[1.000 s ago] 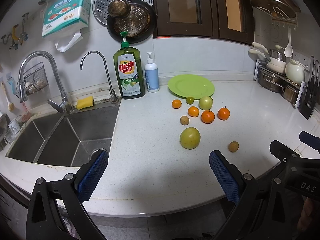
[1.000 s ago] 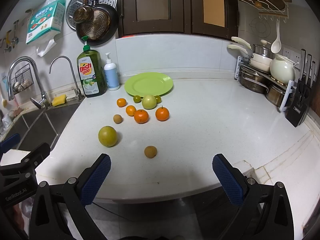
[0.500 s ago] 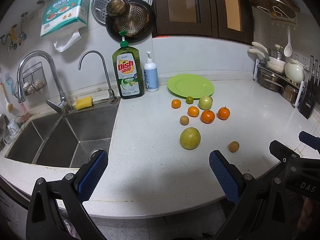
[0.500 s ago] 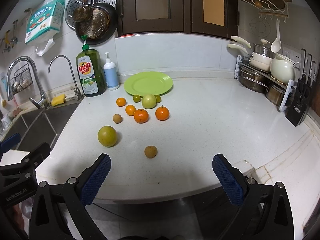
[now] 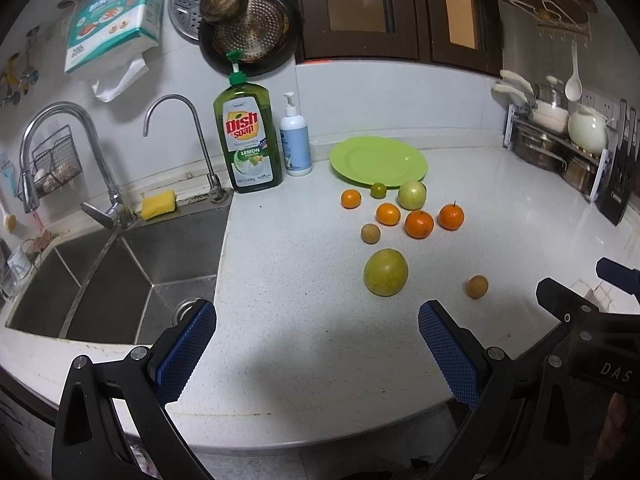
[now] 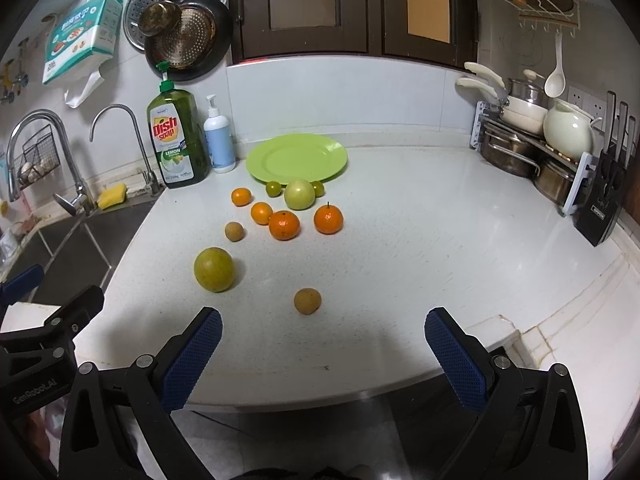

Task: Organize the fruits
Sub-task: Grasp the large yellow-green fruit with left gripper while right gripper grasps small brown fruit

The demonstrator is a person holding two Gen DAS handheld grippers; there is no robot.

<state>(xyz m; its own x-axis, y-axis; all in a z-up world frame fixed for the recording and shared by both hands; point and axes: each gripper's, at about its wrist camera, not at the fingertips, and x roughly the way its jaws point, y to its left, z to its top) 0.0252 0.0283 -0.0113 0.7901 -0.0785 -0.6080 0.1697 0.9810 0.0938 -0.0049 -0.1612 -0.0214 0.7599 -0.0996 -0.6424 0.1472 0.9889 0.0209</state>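
I hold my left tool above the near edge of the white counter, its blue pads spread wide with nothing between them. My right tool hangs the same way over the counter's front edge — pads far apart, empty. From the left wrist view I can see part of the right tool at the far right of the picture, and from the right wrist view the left one sits at the lower left.

The fruit is all loose on the counter, none of it on the green plate, which lies near the back wall beside a small white pump bottle and a big bottle of dish soap. Nearest my right tool is a small brown fruit; to its left sits a large yellow-green fruit. Farther back is a second small brown fruit, then four orange mandarins in a loose cluster. A pale green apple rests just in front of the plate's rim, with a small green citrus to its left and another partly hidden at its right.

The steel sink lies to the left — well apart from the fruit.
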